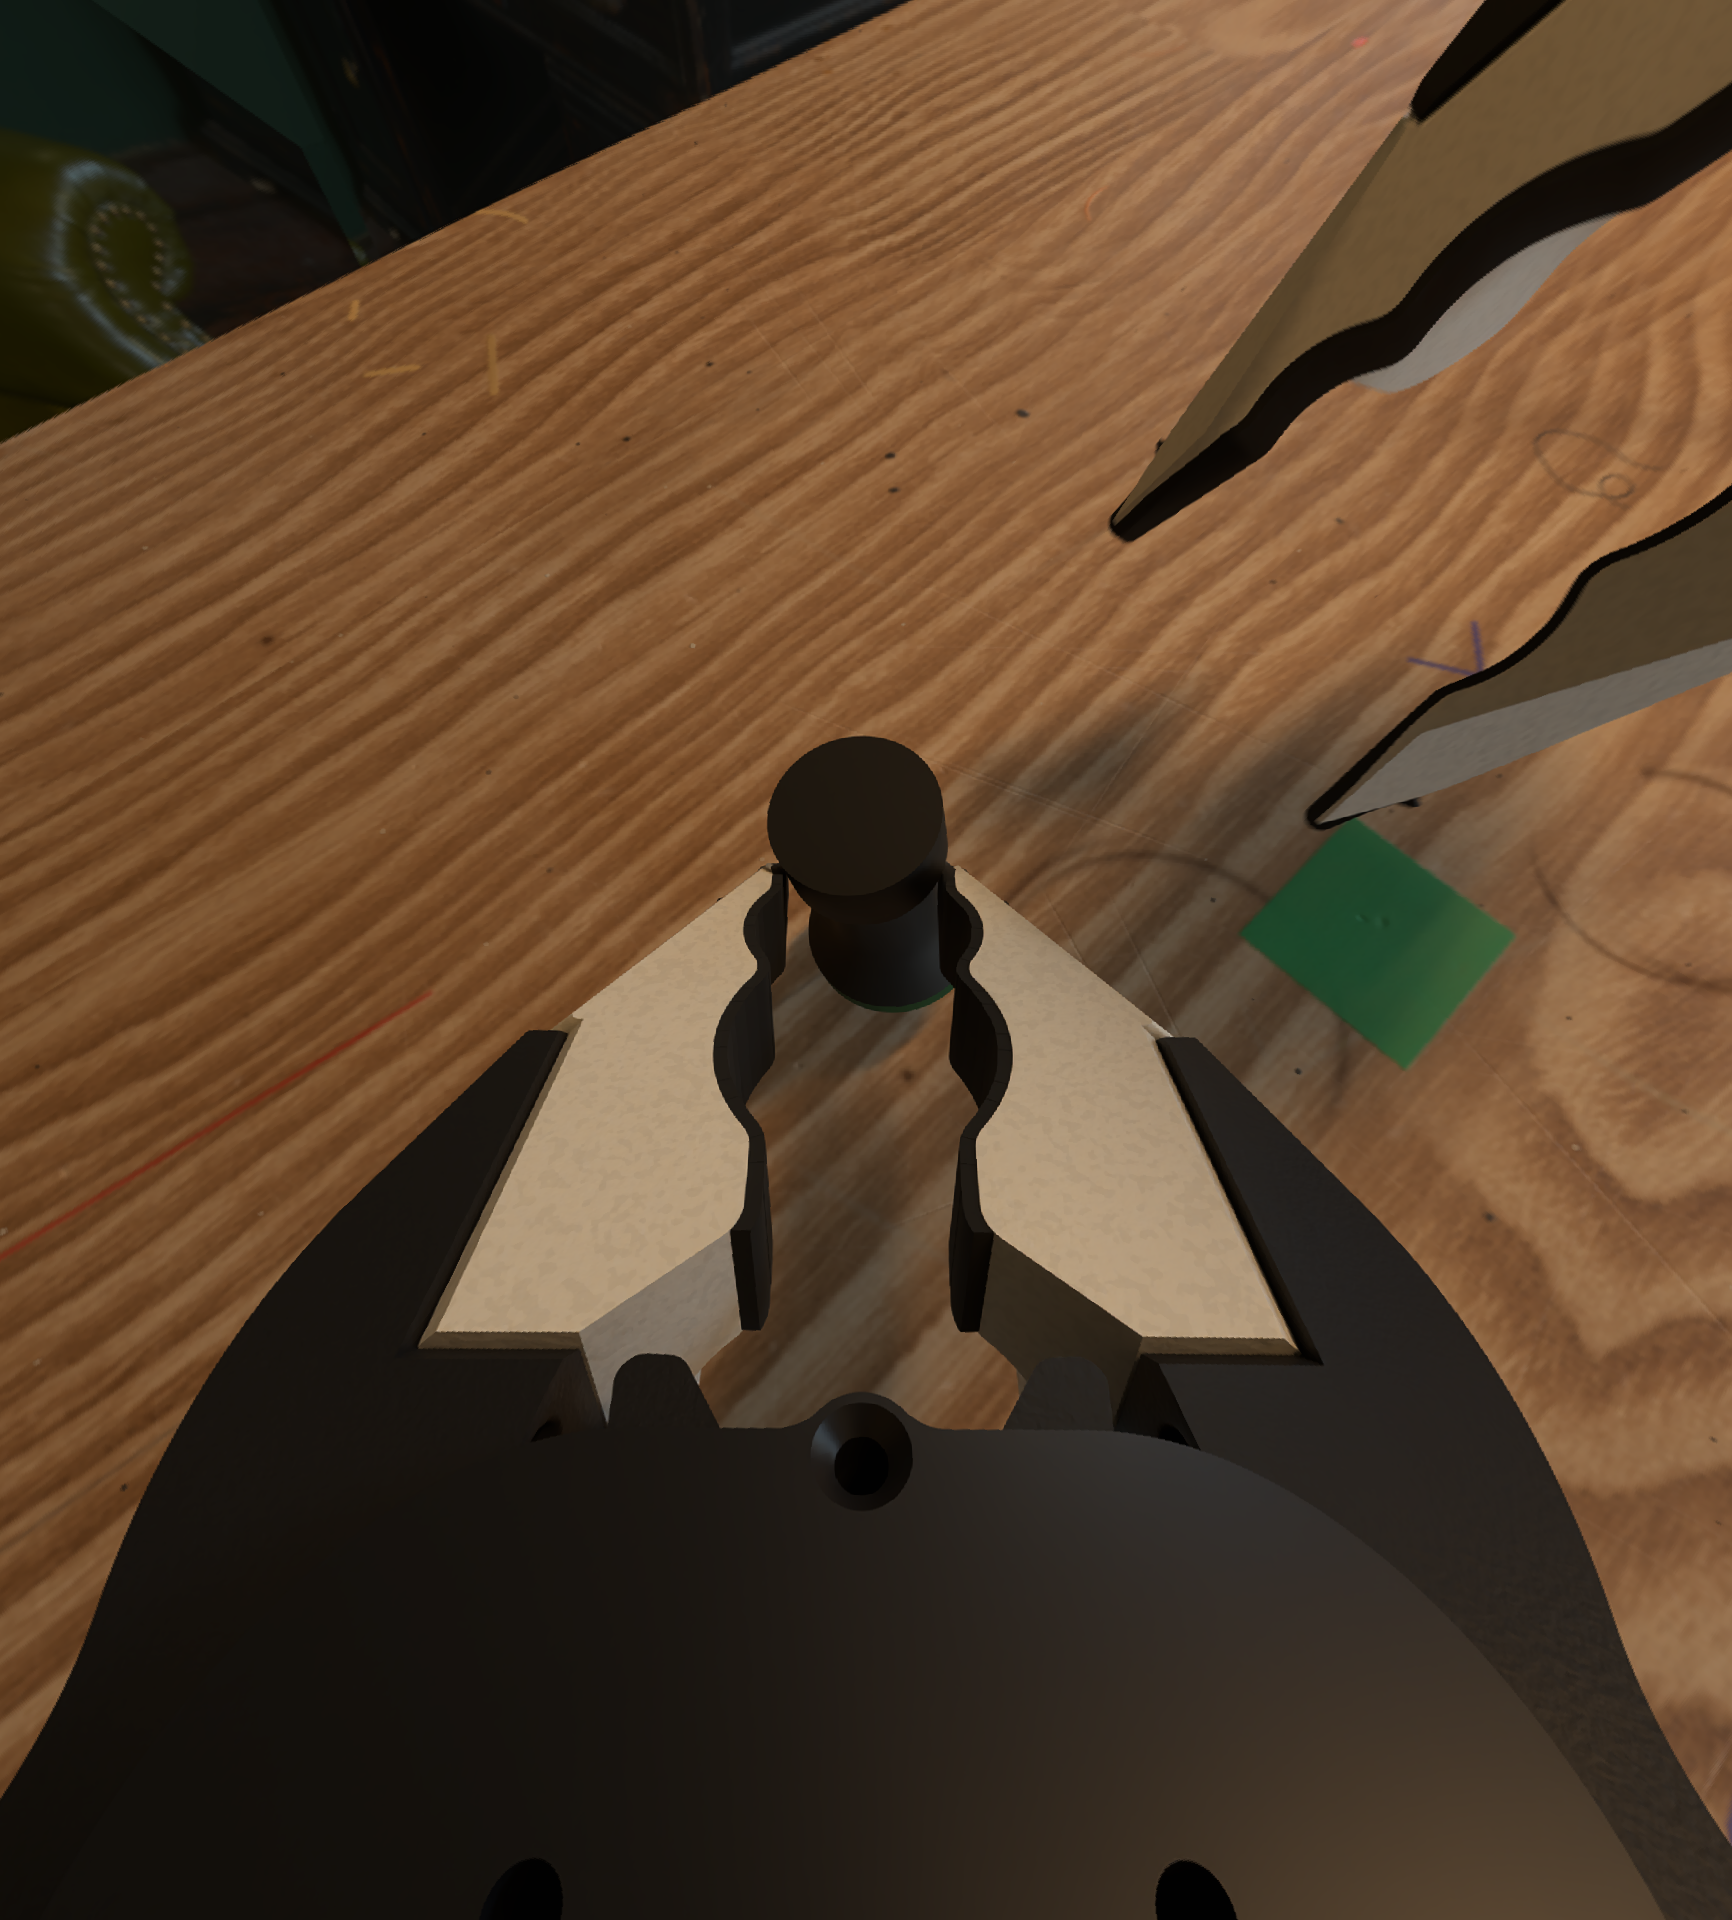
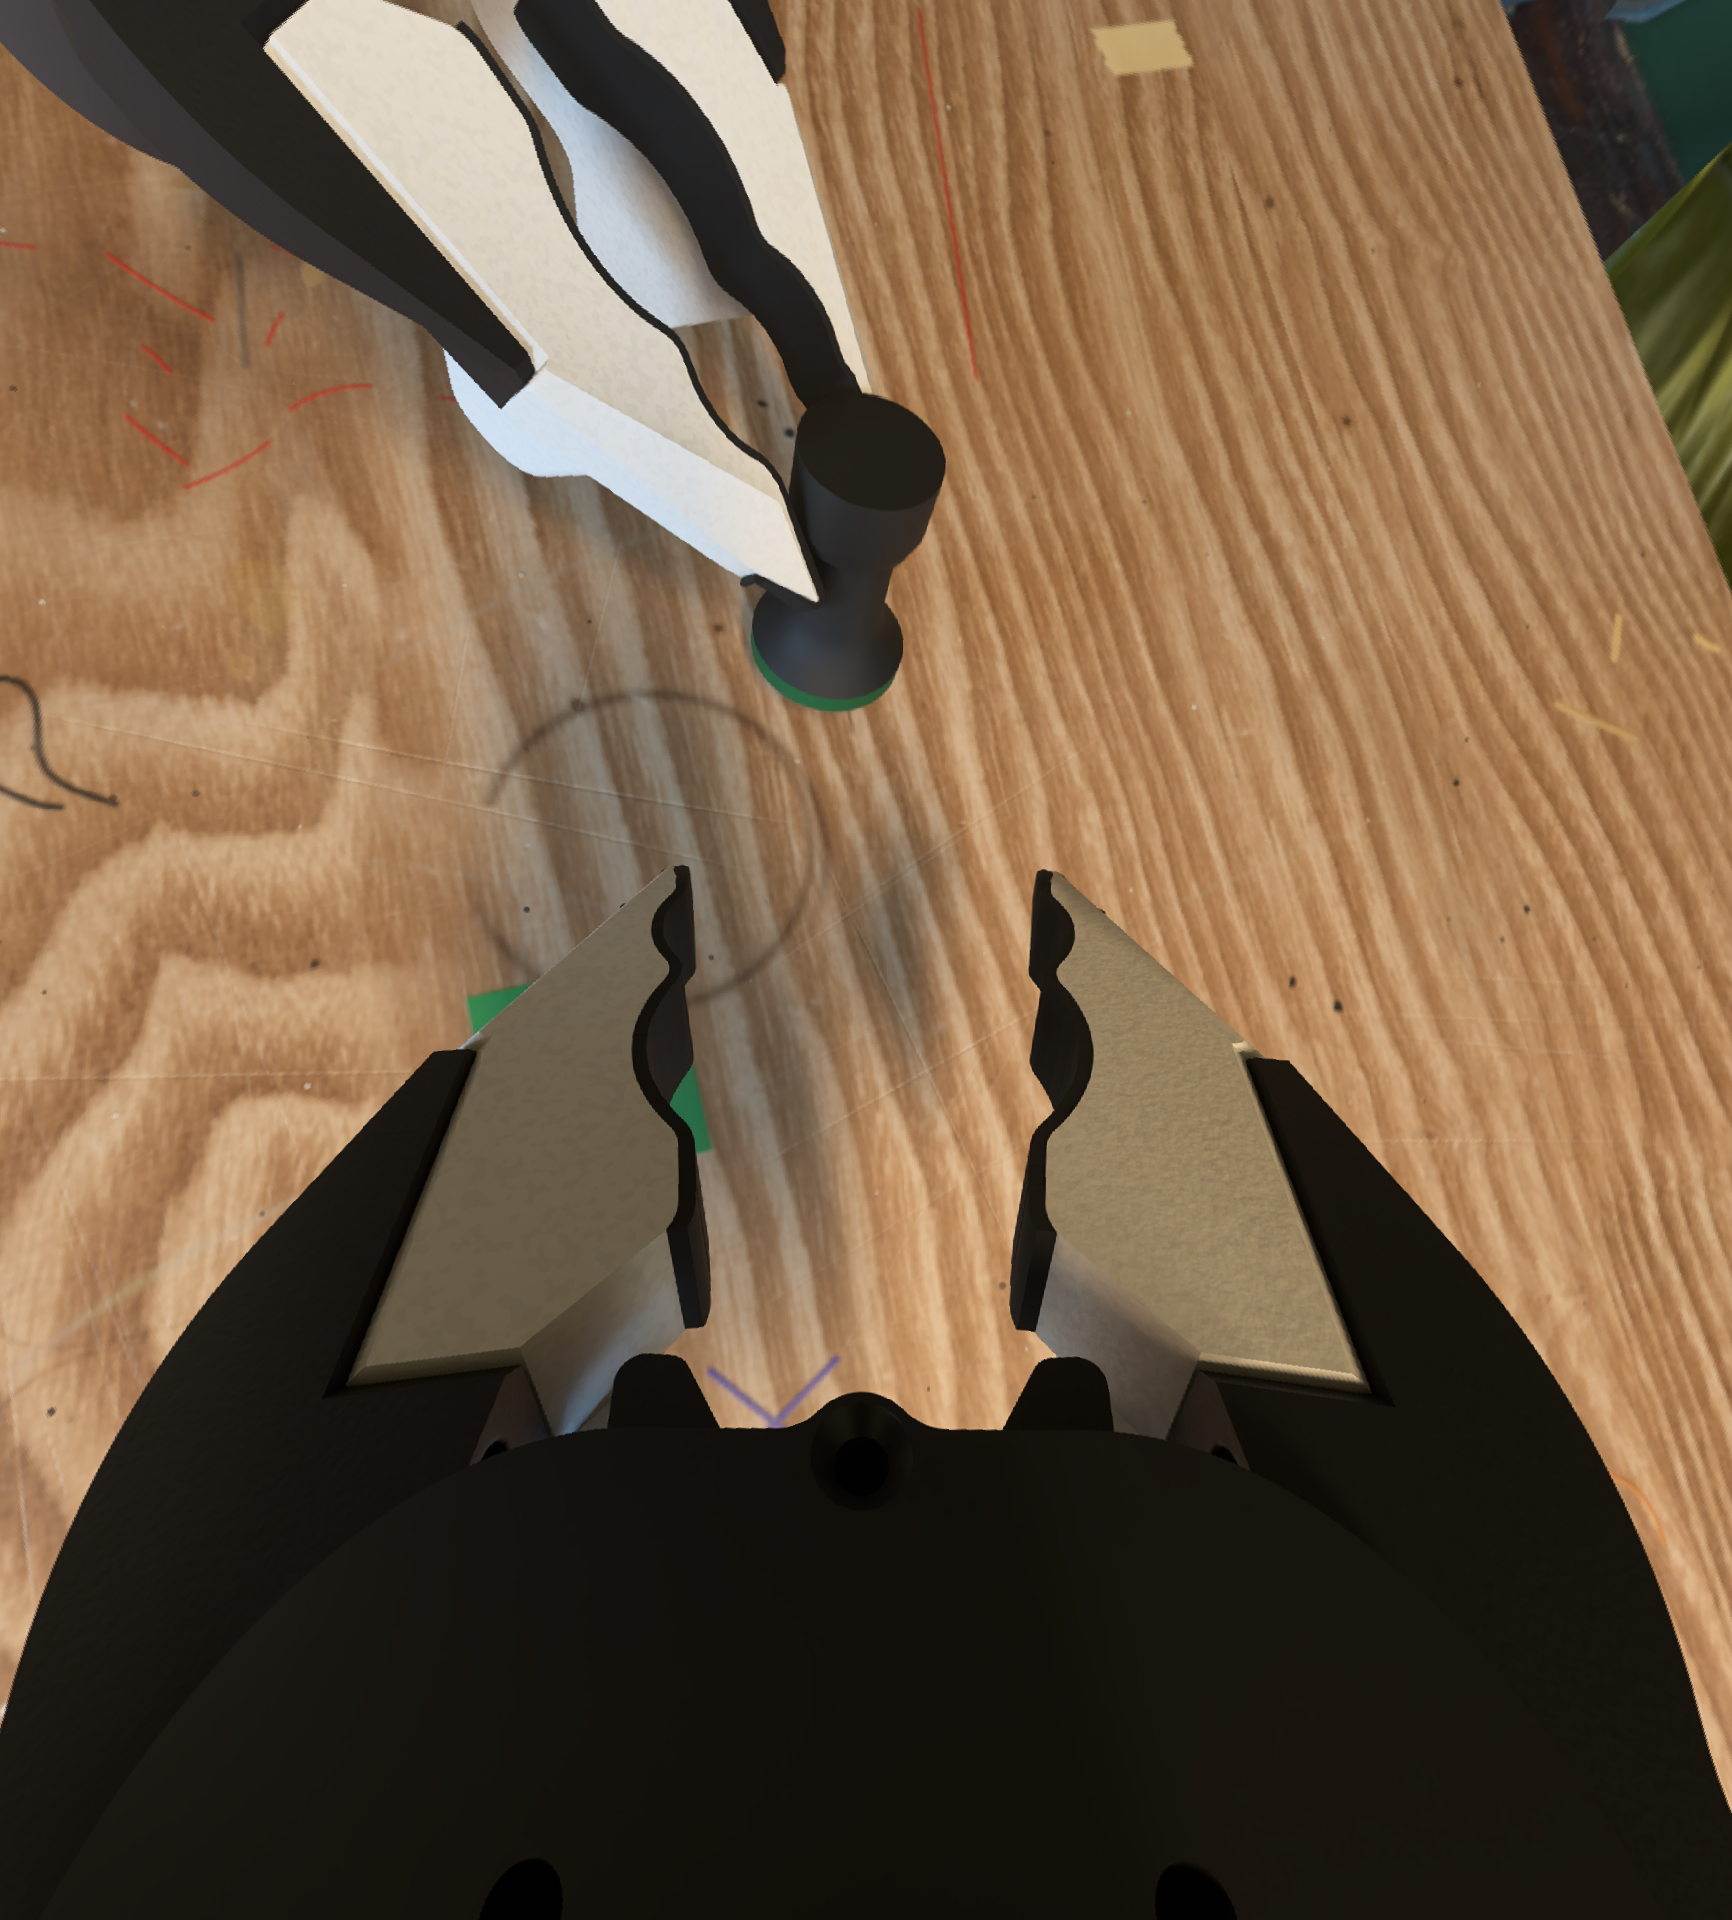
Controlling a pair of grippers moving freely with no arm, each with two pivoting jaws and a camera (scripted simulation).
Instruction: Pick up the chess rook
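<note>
The left tool point(image 1: 860, 883) is closed narrowly around the black chess rook point(image 1: 857, 831), with its fingertips pressed on both sides just under the wide top. The rook stands upright between them; whether its green base touches the wooden desk point(image 1: 426, 623) I cannot tell. The right tool point(image 2: 862, 883) is wide apart and holds nothing, with the rook point(image 2: 846, 520) well ahead of it. A green square point(image 1: 1376, 940) lies on the desk near the rook.

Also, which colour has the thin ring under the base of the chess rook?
Green, under the otherwise black chess rook. The right wrist view shows it best.
</note>
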